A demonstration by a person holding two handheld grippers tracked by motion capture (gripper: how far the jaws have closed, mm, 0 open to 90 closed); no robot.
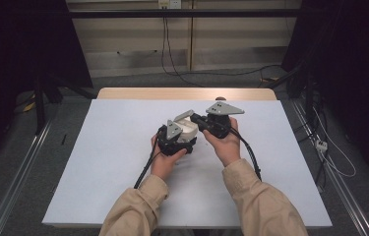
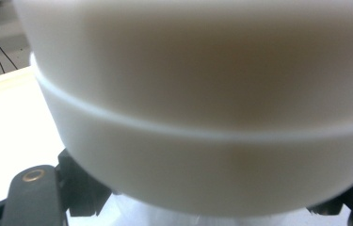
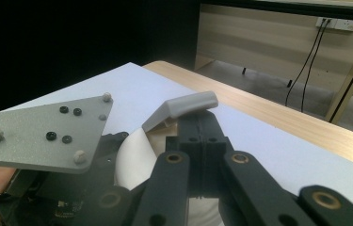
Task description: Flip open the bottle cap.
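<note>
L tongs (image 1: 186, 142): clamped on the white tub (image 1: 188, 130), squeezing its round side. In the left gripper view the tub (image 2: 202, 117) sits right up close, w/ a line going round it where lid meets body.
R tongs (image 1: 198, 119): jaws pressed together on the grey flap (image 1: 184, 116) at the tub's top. In the right gripper view the two black jaws meet flat, and the grey flap (image 3: 181, 107) sticks up just past the tips.
L hand (image 1: 165, 160): holds its tongs on the near left of the tub, low over the table.
R hand (image 1: 225, 140): holds its tongs on the right side, reaching left to the flap.
Tub spot: mid table, between both tongs, just above the white sheet (image 1: 113, 162). Can't tell if its bottom touches the sheet.
Step now: looks like opening the tub. L tongs keep it steady, R tongs have the flap.
Next move, my guess: R tongs lift or peel the flap up & away, while L tongs hold tight so the tub doesn't twist.
Watch out: flap is thin, may slip out of the tips. Tub is smooth & round, may slide if squeezed too soft.
Around: wood table edge (image 1: 187, 93) at the far side, grey floor (image 1: 19, 147), cables (image 1: 172, 59) by the far wall.
</note>
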